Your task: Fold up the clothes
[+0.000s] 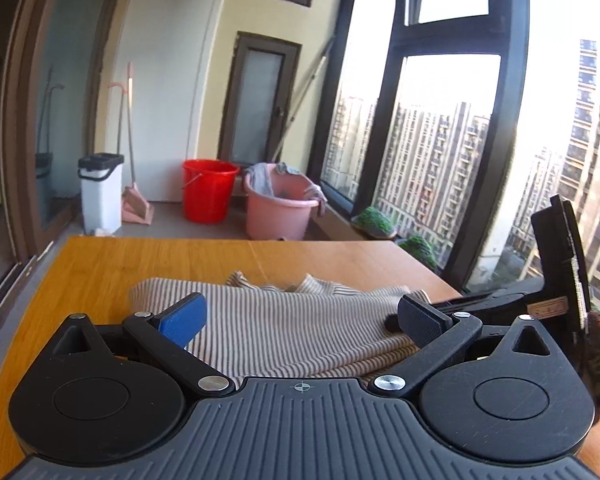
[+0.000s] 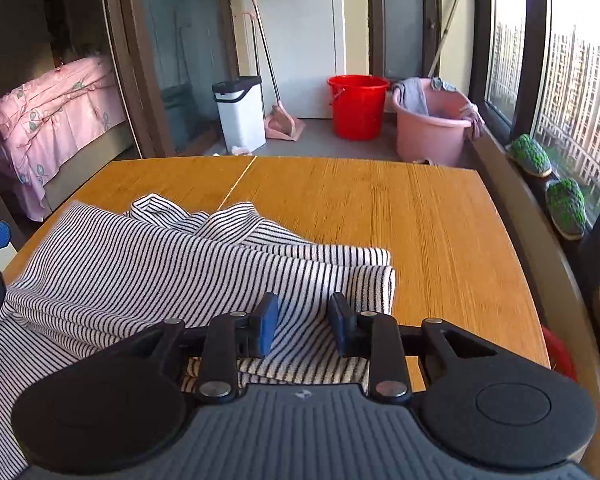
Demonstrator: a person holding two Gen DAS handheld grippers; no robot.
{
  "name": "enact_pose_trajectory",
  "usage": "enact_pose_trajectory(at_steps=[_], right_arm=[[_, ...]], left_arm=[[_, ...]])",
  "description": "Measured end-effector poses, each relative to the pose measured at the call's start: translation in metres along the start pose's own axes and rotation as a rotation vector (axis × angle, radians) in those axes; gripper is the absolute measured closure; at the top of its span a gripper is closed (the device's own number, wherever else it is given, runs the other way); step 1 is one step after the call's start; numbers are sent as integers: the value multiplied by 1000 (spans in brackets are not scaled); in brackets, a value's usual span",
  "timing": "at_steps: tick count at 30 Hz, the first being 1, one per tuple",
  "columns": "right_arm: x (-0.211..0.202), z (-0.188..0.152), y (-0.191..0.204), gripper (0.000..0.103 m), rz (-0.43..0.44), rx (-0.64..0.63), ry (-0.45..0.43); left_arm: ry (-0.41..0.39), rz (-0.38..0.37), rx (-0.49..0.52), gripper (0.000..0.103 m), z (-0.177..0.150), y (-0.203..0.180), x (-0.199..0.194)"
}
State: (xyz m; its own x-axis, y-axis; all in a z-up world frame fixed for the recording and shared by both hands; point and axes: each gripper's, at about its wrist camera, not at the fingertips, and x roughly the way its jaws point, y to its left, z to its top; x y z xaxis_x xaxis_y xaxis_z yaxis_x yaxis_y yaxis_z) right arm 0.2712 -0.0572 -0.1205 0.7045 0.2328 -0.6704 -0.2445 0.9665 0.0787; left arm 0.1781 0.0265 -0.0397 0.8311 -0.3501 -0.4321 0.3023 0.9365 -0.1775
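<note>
The shirt [image 2: 148,264], striped white and dark, lies bunched on the near half of the wooden table [image 2: 420,216], folded over itself with a doubled edge at its right end and its collar rumpled toward the table's middle. My left tongs [image 1: 304,320] stand wide apart just above the cloth, one blue pad [image 1: 184,318] at the left, one black pad [image 1: 420,322] at the right, the stripes showing plainly between them; they grip nothing. My right tongs [image 2: 303,322] are parted too, though narrower, with the folded right edge of the shirt lying between and under the pads; I cannot tell whether they touch the cloth, but they are not pinched on it. In the left view the right tongs show at the far right, beside the shirt's end.

Beyond the table, on the floor from left to right: a white bin [image 2: 240,114], a pink dustpan [image 2: 284,124], a red bucket [image 2: 358,106] and a pink tub [image 2: 432,128] with rags draped over its rim. Two green slippers [image 2: 530,156] sit on the window ledge at the right.
</note>
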Motion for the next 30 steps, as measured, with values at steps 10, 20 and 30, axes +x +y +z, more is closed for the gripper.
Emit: enact_pose_trajectory(at_steps=[10, 20, 30], right_arm=[[41, 71, 29, 77, 129, 5, -4], [73, 55, 54, 99, 81, -114, 14], [-71, 13, 21, 100, 267, -24, -170]], left_arm=[[142, -29, -22, 0, -31, 15, 34], [100, -76, -78, 0, -31, 26, 27], [-50, -98, -224, 0, -3, 76, -37]])
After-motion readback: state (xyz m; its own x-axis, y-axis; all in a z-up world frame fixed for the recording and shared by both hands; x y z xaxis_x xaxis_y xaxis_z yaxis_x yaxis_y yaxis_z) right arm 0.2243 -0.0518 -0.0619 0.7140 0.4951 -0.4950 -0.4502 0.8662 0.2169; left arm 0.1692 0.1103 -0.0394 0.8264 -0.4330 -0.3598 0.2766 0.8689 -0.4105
